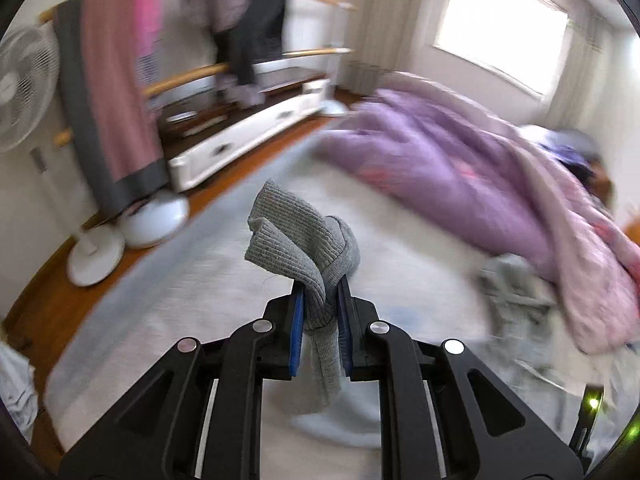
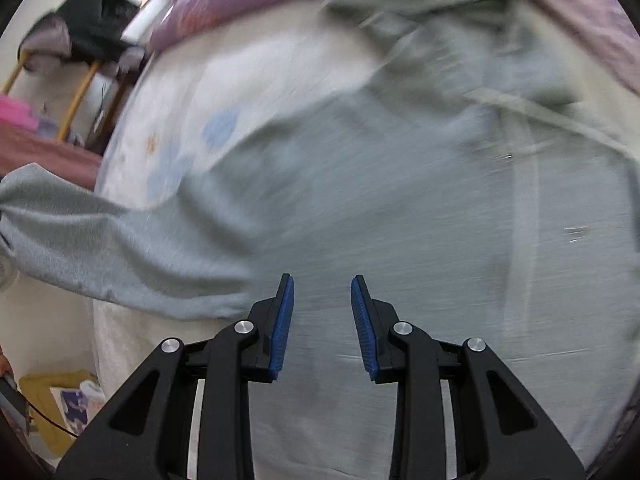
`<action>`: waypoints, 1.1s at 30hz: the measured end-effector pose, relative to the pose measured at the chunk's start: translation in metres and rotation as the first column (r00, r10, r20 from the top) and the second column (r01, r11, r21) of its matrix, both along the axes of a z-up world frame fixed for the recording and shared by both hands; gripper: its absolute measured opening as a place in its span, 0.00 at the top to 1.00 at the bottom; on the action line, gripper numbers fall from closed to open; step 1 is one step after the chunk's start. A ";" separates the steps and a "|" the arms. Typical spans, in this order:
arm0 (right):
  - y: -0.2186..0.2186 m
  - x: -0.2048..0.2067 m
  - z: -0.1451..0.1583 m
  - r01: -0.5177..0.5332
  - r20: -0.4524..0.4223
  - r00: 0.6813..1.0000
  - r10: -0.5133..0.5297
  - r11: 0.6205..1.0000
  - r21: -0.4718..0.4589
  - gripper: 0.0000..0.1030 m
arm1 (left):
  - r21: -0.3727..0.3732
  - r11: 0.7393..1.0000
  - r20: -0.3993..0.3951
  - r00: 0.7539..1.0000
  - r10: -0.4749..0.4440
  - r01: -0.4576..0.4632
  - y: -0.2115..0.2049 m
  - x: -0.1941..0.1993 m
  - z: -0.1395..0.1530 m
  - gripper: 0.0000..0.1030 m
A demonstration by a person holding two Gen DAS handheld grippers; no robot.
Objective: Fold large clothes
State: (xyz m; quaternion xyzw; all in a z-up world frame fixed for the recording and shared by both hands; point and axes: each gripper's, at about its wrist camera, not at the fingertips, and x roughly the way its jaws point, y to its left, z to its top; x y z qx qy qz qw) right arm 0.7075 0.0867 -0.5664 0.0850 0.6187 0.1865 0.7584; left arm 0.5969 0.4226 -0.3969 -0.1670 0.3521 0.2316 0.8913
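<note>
Between tool (image 1: 321, 294) pads, bunched ribbed grey cuff (image 1: 298, 240).

The cuff (image 1: 304, 248) is grey ribbed knit, its garment (image 2: 360, 208) plain pale grey-green. The pads (image 2: 282, 328) are blue on black grippers. The quilt (image 1: 460, 160) is lilac with pink. The sheet (image 2: 172, 120) is white with blue flowers. The towel (image 1: 116, 92) is dusty pink, edged dark grey.

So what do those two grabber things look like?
Both look alike. The left gripper and right gripper have black angular arms with cut-out slots, round silver bolts at the joints, and two black fingers lined with ridged blue pads.
</note>
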 end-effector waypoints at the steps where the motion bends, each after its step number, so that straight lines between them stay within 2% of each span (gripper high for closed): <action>1: -0.021 0.003 0.010 0.017 0.018 1.000 -0.017 1.000 -0.004 0.72 | -0.009 1.000 0.007 1.000 -0.027 0.027 -0.025 0.010 0.004 0.85; 3: -0.078 0.013 0.037 0.072 0.082 0.994 -0.069 0.997 -0.032 0.72 | -0.014 0.995 0.015 0.995 -0.097 0.097 -0.083 0.032 0.008 0.85; 6: -0.152 0.023 0.068 0.143 0.152 0.979 -0.135 0.988 -0.048 0.72 | -0.013 0.983 -0.022 0.983 -0.182 0.182 -0.173 0.067 -0.001 0.85; 9: -0.237 0.039 0.101 0.240 0.220 0.951 -0.219 0.968 -0.072 0.72 | -0.035 0.967 -0.063 0.965 -0.255 0.253 -0.261 0.097 -0.025 0.85; 12: -0.307 0.050 0.117 0.318 0.257 0.923 -0.287 0.944 -0.084 0.72 | -0.060 0.954 -0.117 0.947 -0.300 0.295 -0.328 0.117 -0.057 0.85; 16: -0.400 0.067 0.110 0.444 0.261 0.876 -0.405 0.889 -0.114 0.71 | -0.079 0.930 -0.211 0.906 -0.366 0.358 -0.408 0.134 -0.110 0.85; 18: -0.435 0.072 0.093 0.496 0.233 0.858 -0.457 0.854 -0.154 0.66 | -0.081 0.917 -0.271 0.877 -0.398 0.391 -0.441 0.141 -0.139 0.85; 20: -0.469 0.075 0.068 0.550 0.176 0.832 -0.527 0.824 -0.133 0.66 | -0.073 0.908 -0.309 0.856 -0.414 0.413 -0.460 0.144 -0.159 0.85; 23: -0.519 0.075 0.032 0.642 0.106 0.766 -0.634 0.749 -0.164 0.64 | -0.096 0.903 -0.362 0.830 -0.424 0.419 -0.476 0.151 -0.187 0.83; 25: -0.548 0.071 0.013 0.697 0.057 0.714 -0.698 0.700 -0.154 0.60 | -0.103 0.910 -0.387 0.826 -0.409 0.402 -0.478 0.153 -0.200 0.77; 27: -0.574 0.067 -0.009 0.755 -0.012 0.648 -0.762 0.644 -0.122 0.54 | -0.126 0.913 -0.394 0.825 -0.405 0.388 -0.478 0.154 -0.207 0.57; 28: -0.583 0.065 -0.016 0.775 -0.033 0.621 -0.783 0.619 -0.129 0.53 | -0.125 0.915 -0.396 0.827 -0.400 0.383 -0.475 0.153 -0.205 0.39; 29: -0.591 0.066 -0.025 0.791 -0.059 0.595 -0.802 0.597 -0.135 0.52 | -0.128 0.916 -0.386 0.832 -0.399 0.380 -0.474 0.152 -0.204 0.35; 30: -0.598 0.068 -0.034 0.808 -0.083 0.569 -0.818 0.575 -0.133 0.52 | -0.154 0.909 -0.358 0.836 -0.416 0.386 -0.473 0.151 -0.199 0.34; 31: -0.602 0.066 -0.040 0.822 -0.097 0.546 -0.832 0.554 -0.132 0.52 | -0.189 0.899 -0.338 0.834 -0.436 0.394 -0.472 0.152 -0.197 0.29; 33: -0.616 0.064 -0.053 0.861 -0.123 0.475 -0.872 0.489 -0.139 0.52 | -0.260 0.875 -0.285 0.833 -0.474 0.408 -0.472 0.152 -0.191 0.25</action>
